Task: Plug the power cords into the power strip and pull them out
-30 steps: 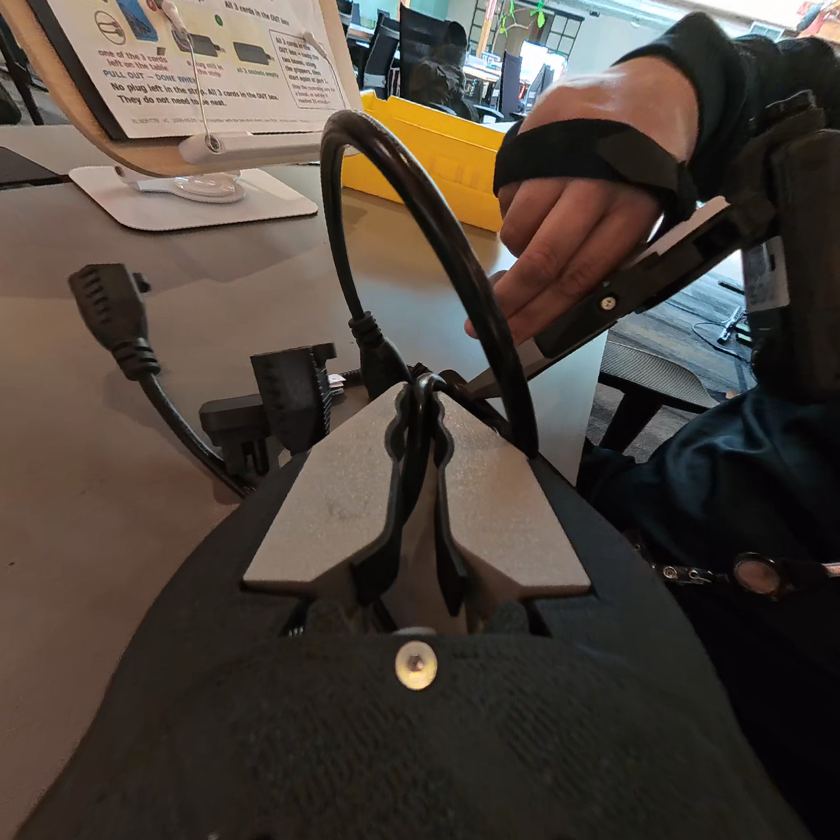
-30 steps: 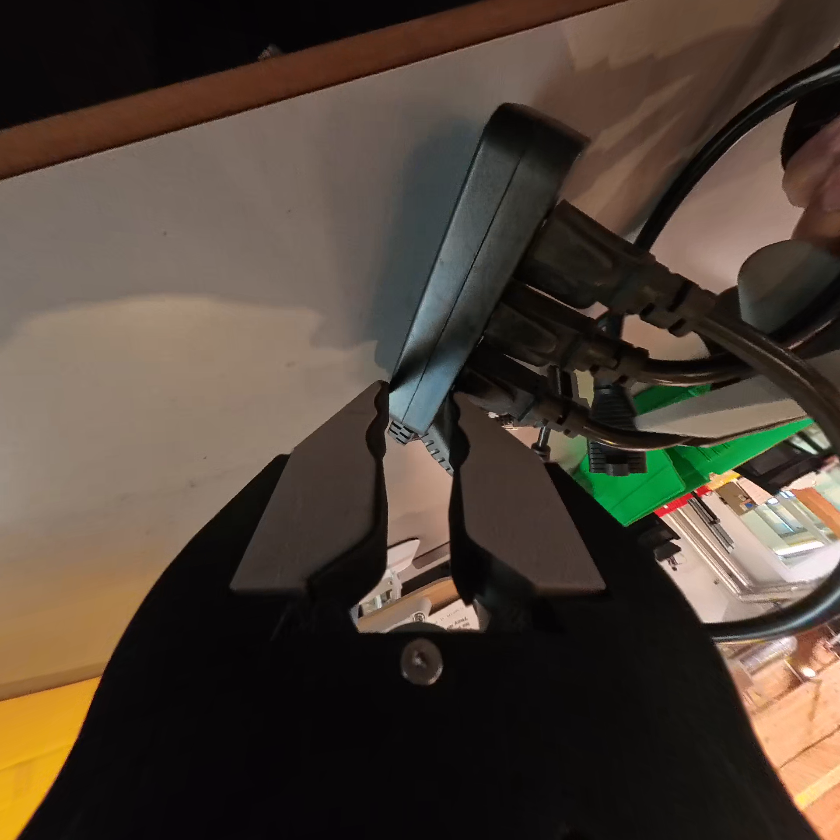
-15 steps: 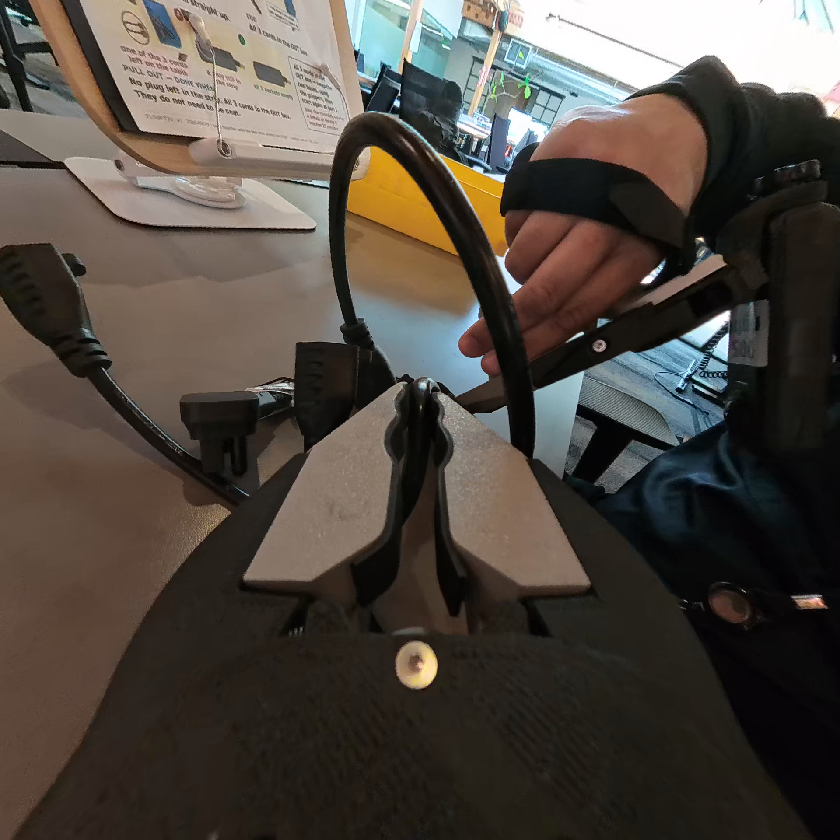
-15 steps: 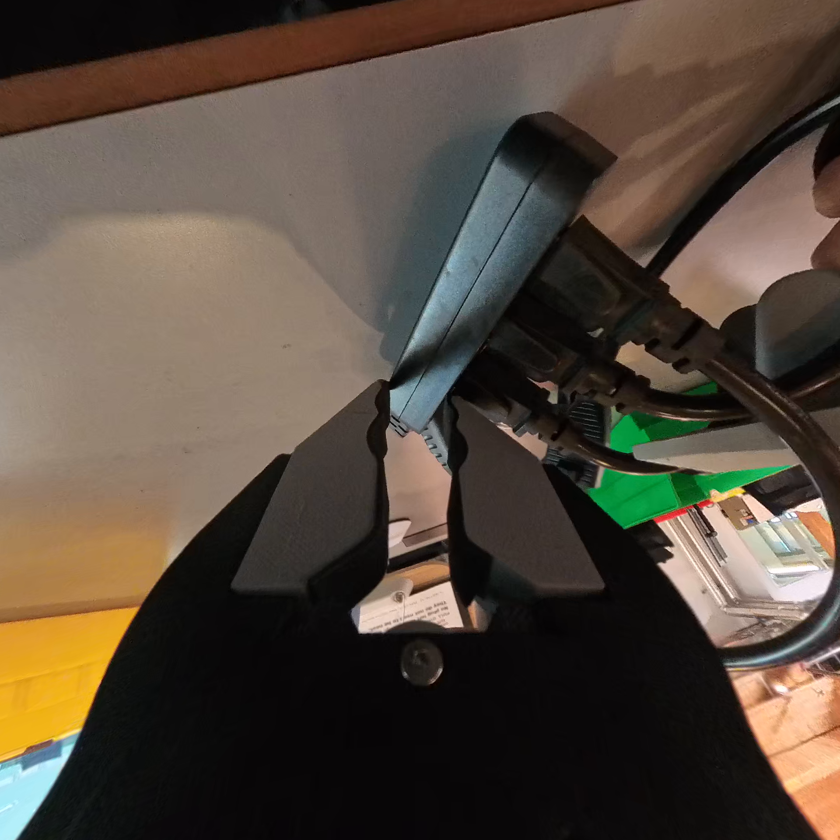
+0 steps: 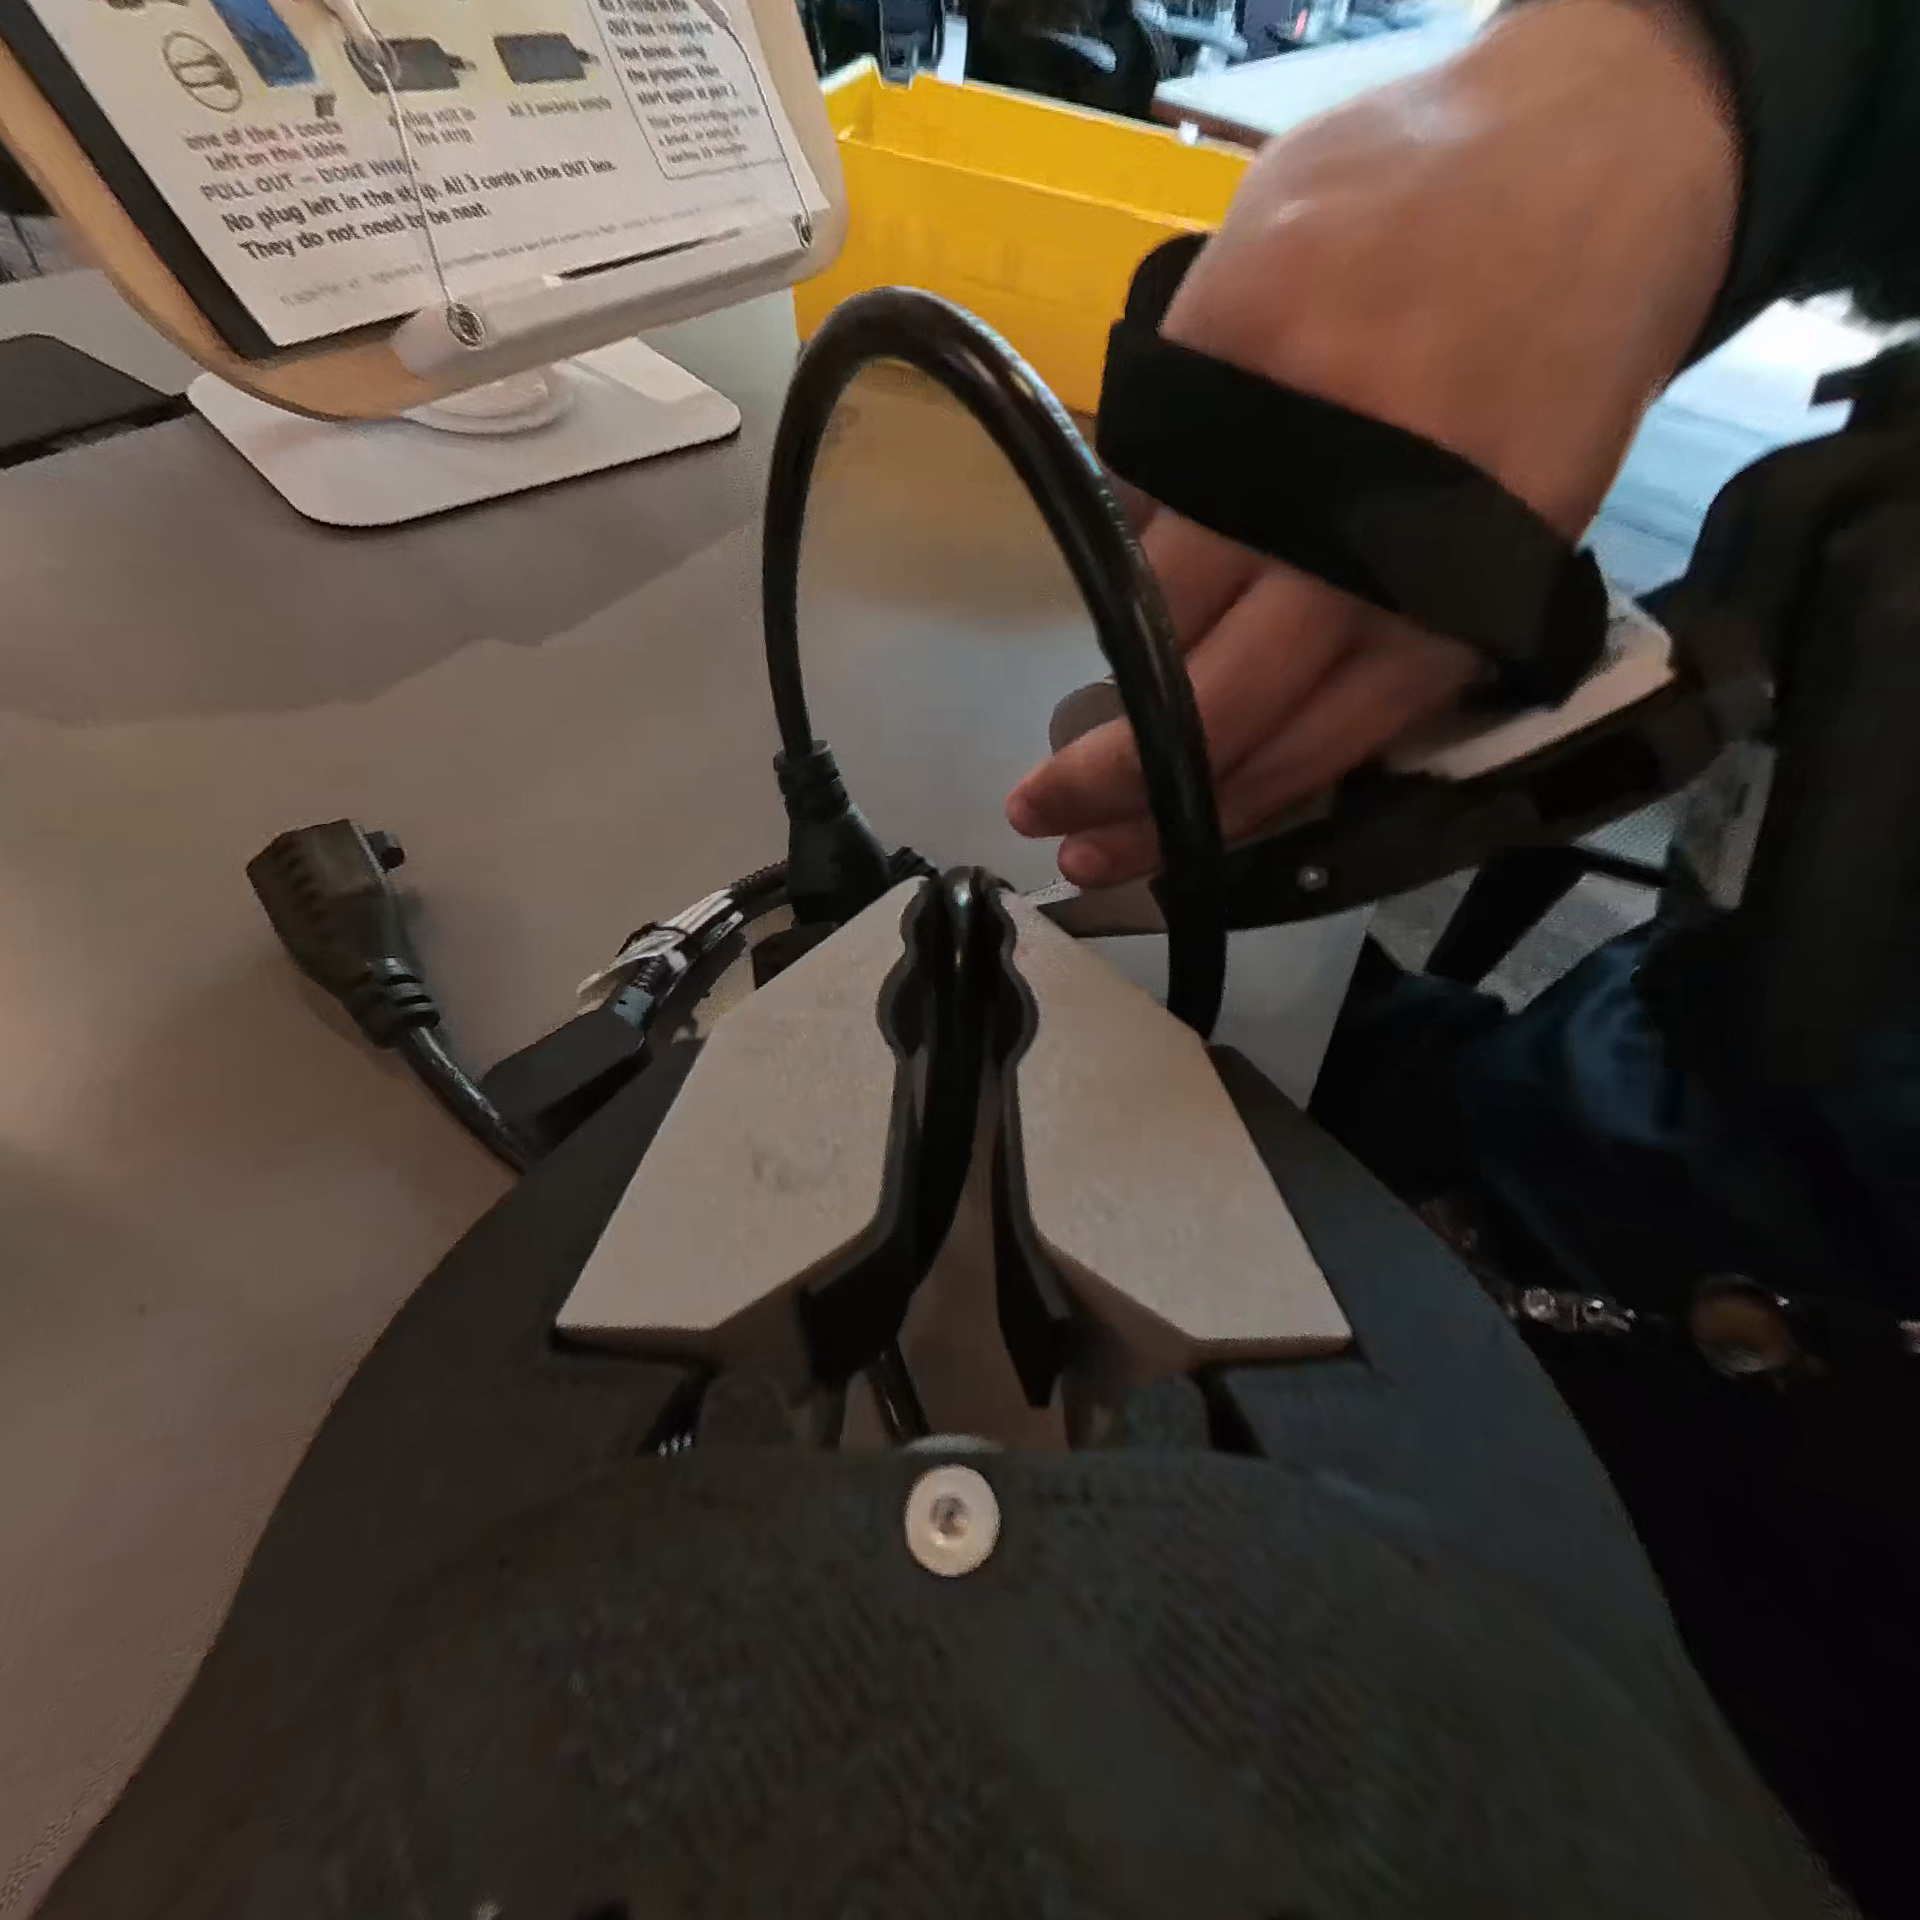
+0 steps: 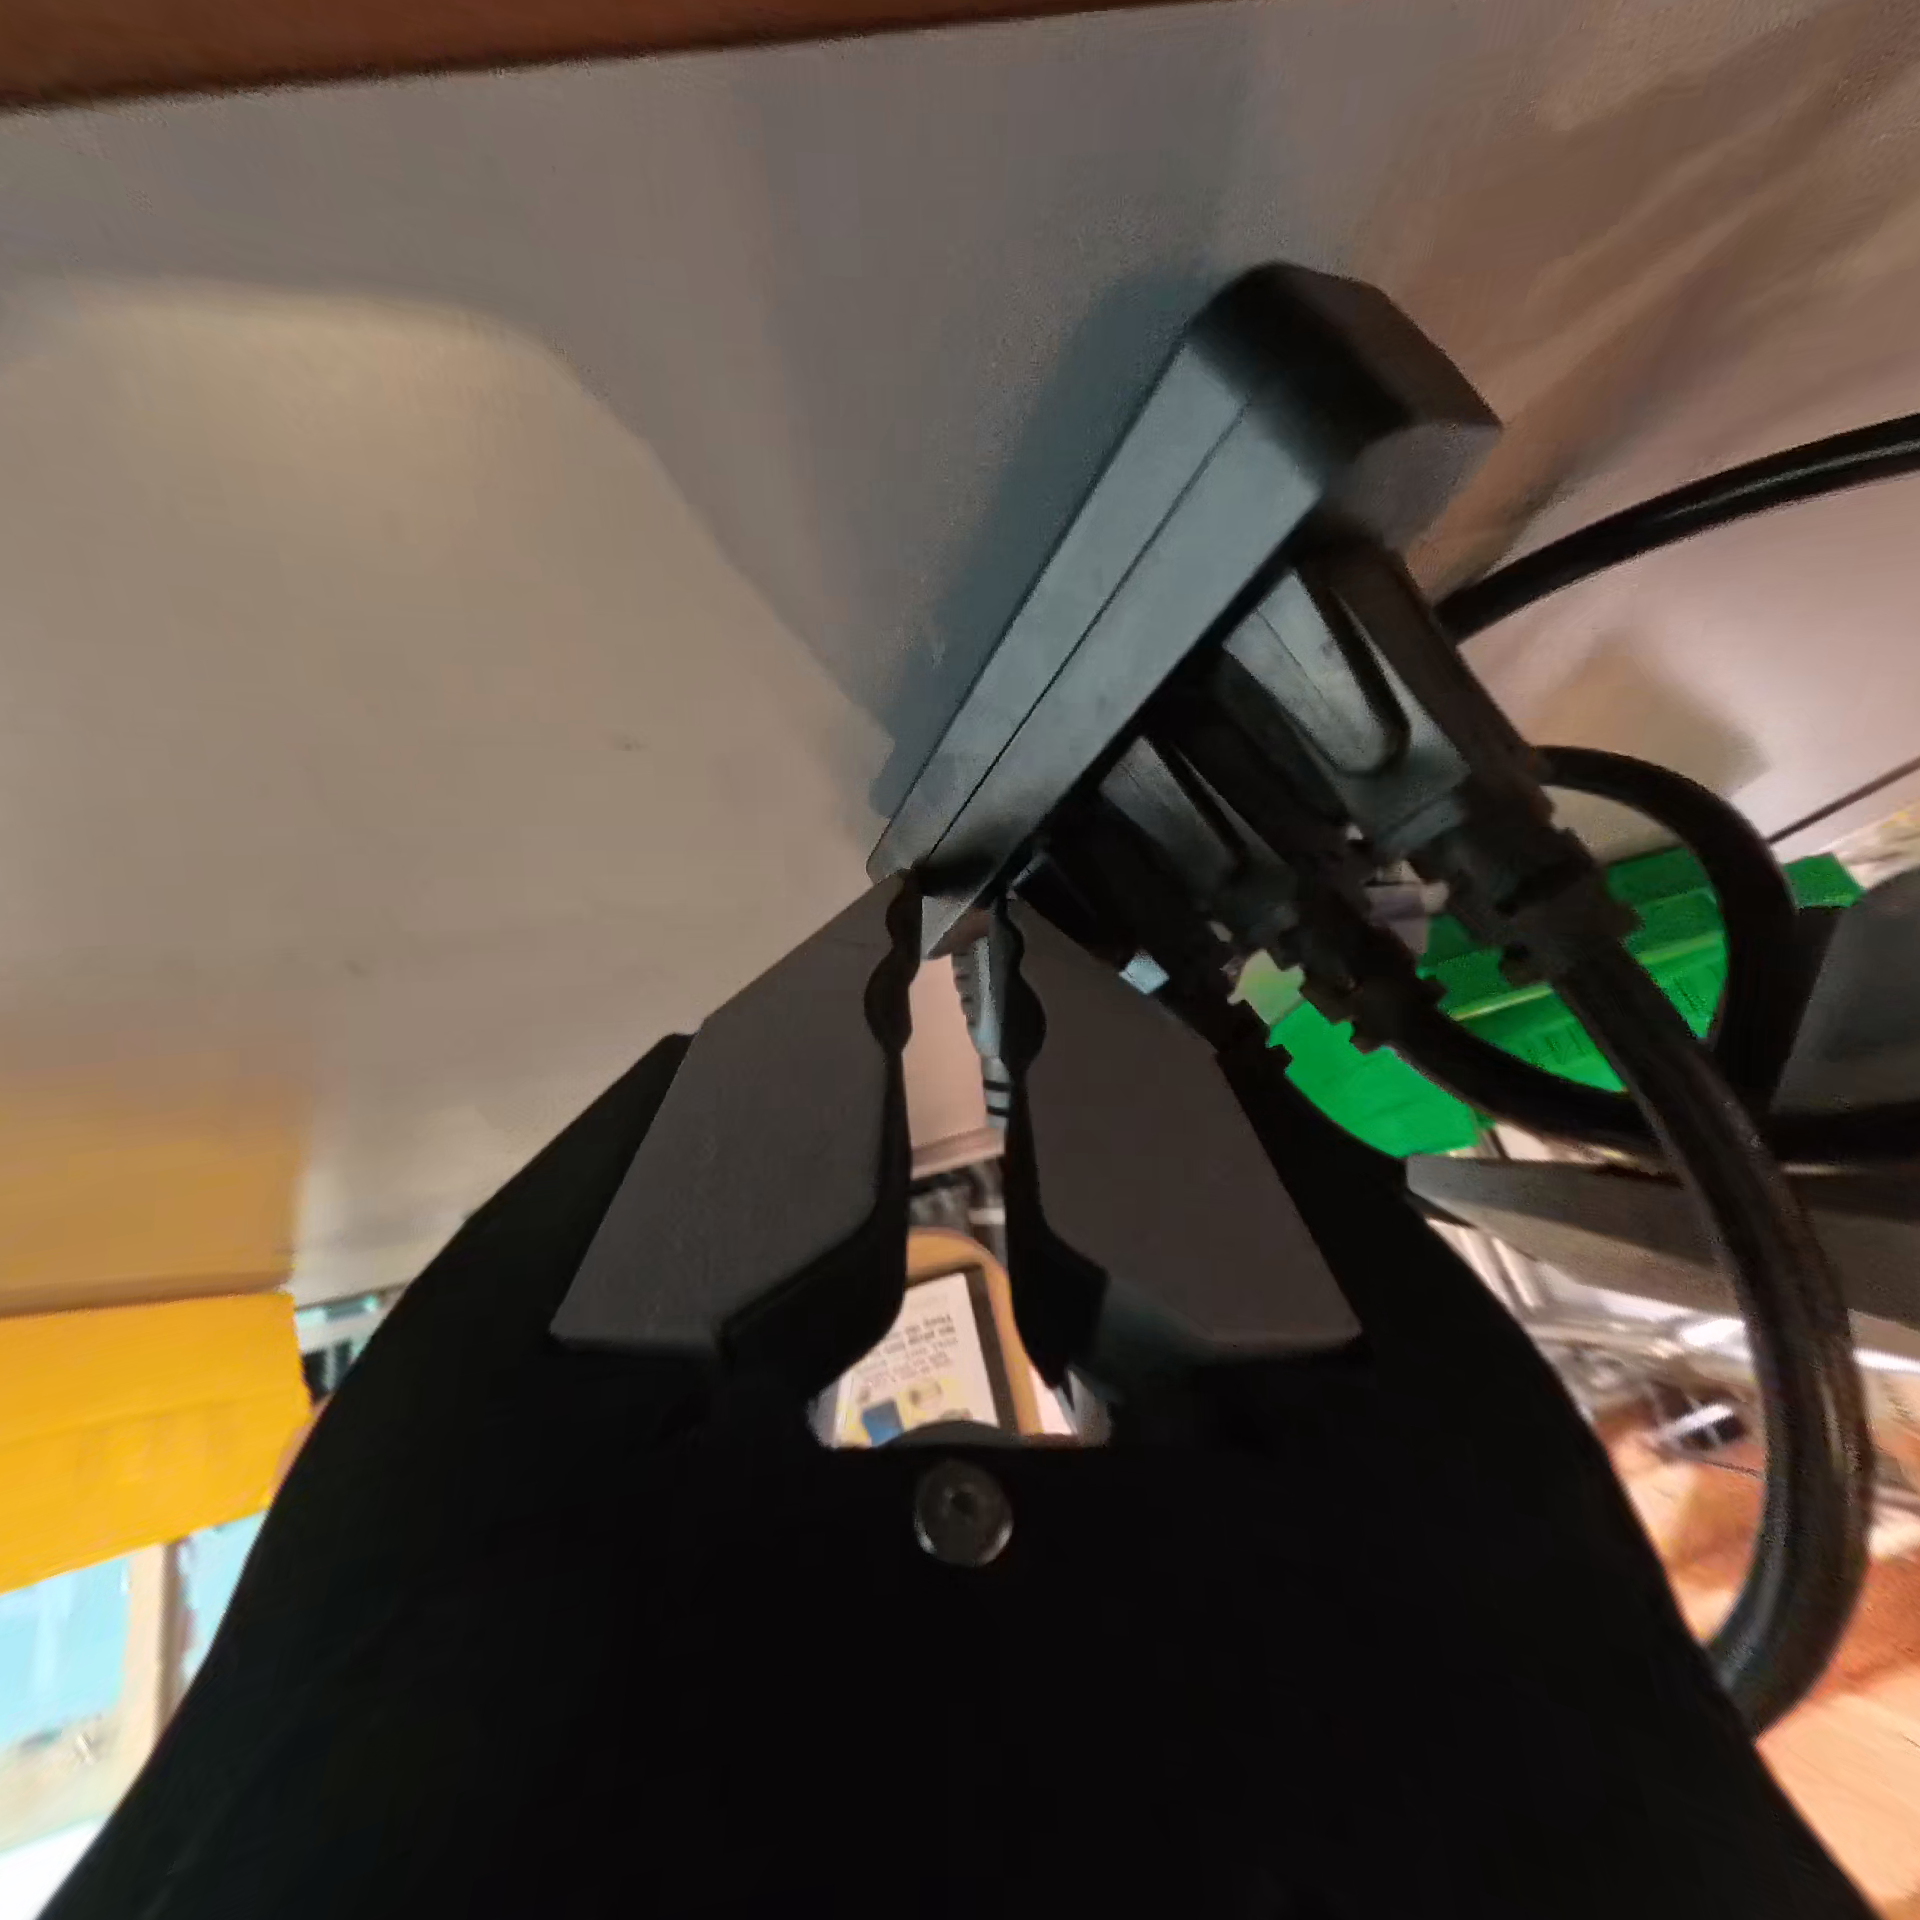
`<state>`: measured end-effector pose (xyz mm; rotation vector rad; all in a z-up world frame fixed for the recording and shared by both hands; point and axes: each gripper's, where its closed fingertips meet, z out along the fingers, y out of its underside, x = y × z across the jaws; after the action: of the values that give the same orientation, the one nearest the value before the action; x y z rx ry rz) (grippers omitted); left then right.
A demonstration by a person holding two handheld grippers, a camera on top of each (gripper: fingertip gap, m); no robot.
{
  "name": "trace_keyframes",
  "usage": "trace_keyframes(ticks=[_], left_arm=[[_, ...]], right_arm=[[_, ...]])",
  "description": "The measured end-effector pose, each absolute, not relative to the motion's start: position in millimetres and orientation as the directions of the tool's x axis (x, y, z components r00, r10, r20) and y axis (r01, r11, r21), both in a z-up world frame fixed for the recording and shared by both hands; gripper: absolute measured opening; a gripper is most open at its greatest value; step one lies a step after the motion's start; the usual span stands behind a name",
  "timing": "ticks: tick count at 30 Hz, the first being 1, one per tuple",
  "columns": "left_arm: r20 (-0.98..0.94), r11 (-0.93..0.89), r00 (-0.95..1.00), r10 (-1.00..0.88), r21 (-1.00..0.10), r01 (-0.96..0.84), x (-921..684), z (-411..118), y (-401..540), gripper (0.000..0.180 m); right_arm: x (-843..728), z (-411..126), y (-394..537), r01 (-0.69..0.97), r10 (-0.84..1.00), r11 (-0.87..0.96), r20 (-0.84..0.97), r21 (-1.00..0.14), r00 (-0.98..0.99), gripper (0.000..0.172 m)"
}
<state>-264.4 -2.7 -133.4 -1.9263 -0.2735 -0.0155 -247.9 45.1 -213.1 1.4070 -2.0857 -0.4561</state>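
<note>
Power strip [image 6: 1195, 582] long axis slanting upper right, plugged face rightward

A yellow bin [image 5: 997, 197] stands behind an instruction sheet on a stand [image 5: 436, 156]; a green crate [image 6: 1351, 1081] sits beyond.

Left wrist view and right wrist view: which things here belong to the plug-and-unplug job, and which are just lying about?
Job:
power strip, three plugs seated
cord pinched in left gripper
looping cord
loose connector
right gripper at the strip's end
yellow bin
green bin

Lying about:
instruction stand
table
</note>
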Motion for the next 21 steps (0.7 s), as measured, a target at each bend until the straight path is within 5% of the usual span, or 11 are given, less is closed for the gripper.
trace_keyframes(ticks=[8,14,21], left_arm=[[0.265,-0.182,0.958,0.11,-0.942,0.282,-268.7,-128.1,1.9,0.006],[0.188,-0.198,0.972,0.138,-0.957,0.213,-267.4,-126.6,2.2,0.007],[0.248,-0.154,0.965,0.09,-0.954,0.259,-268.4,-127.4,-6.2,0.008]], right_arm=[[-252.3,-215.8,41.2,-0.721,-0.907,0.418,0.294,0.553,-0.3,0.006],[-259.7,-214.9,39.4,-0.679,-0.865,0.498,0.367,0.539,-0.343,0.006],[-263.1,-208.0,40.6,-0.539,-0.458,0.832,0.711,0.13,-0.534,0.007]])
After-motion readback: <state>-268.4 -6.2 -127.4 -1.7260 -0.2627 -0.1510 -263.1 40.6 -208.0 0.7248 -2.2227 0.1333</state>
